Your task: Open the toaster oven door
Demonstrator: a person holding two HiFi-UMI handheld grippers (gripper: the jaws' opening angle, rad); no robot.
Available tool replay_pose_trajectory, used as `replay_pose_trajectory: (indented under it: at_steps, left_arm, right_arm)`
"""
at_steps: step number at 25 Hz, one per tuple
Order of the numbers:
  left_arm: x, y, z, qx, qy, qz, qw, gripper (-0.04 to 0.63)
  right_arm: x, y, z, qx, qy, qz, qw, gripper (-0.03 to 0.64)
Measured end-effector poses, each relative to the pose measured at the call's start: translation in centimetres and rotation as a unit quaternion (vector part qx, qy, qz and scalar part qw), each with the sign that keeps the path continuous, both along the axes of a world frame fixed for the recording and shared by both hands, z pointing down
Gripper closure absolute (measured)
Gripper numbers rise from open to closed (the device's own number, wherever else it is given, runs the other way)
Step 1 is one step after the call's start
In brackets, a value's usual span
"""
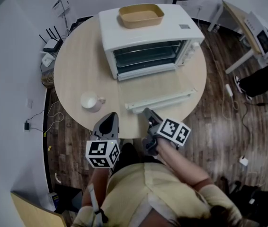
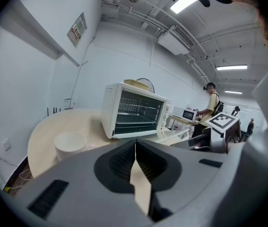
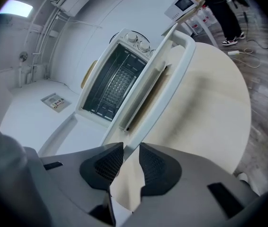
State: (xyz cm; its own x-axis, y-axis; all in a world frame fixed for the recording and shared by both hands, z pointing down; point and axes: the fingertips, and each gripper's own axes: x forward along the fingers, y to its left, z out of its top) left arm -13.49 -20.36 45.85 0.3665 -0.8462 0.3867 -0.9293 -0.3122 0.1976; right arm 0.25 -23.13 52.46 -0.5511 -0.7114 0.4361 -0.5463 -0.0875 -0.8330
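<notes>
Head view shows the toaster oven (image 1: 148,41) at the far side of the round surface (image 1: 77,65), its door (image 1: 157,90) folded fully down and lying flat toward the person. A tan tray (image 1: 141,15) rests on the oven top, and a white cup (image 1: 90,101) stands near the front edge. The right gripper (image 1: 148,112) sits just beside the door handle (image 1: 160,100), fingers apart, with the handle end in line with the gap. The left gripper (image 1: 109,121) hovers at the surface edge, fingers closed on nothing.
</notes>
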Motion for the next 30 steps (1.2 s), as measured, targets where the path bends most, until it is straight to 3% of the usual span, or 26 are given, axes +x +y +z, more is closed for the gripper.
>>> replay_pose_trajectory:
  at_steps: [30]
  left_arm:
    - [-0.4,0.0,4.0,-0.043,-0.004,-0.008,0.999,0.591]
  right_arm:
    - [0.4,1.1,7.7,-0.084,0.042,0.017,0.995,0.517]
